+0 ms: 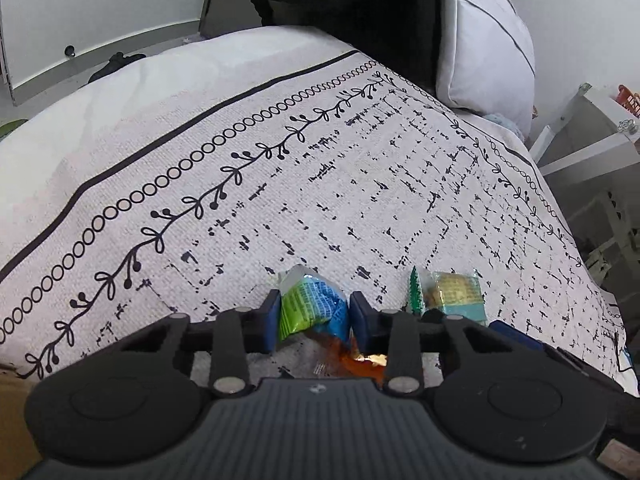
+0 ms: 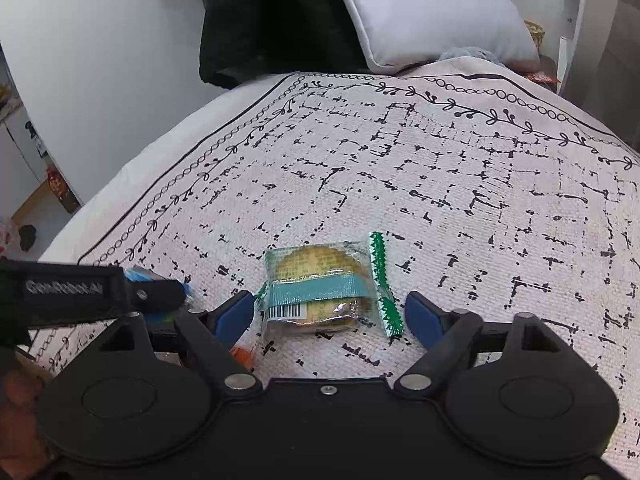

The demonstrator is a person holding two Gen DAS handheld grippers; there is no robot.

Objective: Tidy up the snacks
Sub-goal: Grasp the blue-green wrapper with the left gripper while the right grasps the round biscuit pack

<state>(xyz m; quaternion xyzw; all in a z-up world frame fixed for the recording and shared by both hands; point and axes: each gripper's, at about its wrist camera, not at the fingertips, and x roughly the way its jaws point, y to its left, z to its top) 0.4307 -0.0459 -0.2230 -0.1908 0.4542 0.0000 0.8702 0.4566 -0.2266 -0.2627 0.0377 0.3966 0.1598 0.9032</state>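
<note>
My left gripper (image 1: 314, 314) is shut on a green and blue snack packet (image 1: 312, 308), just above the patterned bed cover (image 1: 360, 184). An orange wrapper (image 1: 356, 358) lies under its right finger. A clear cookie packet with a teal band and green ends (image 1: 452, 294) lies to its right. In the right wrist view that cookie packet (image 2: 324, 290) lies between the open fingers of my right gripper (image 2: 330, 312), which rests low over the cover. The left gripper (image 2: 104, 294) shows at the left, holding the blue packet (image 2: 136, 274).
A white pillow (image 2: 428, 12) and dark cloth (image 2: 276, 20) lie at the head of the bed. A white shelf unit (image 1: 592, 148) stands to the right of the bed. The cover (image 2: 460, 168) stretches open beyond the snacks. A brown box edge (image 1: 12, 420) sits at the lower left.
</note>
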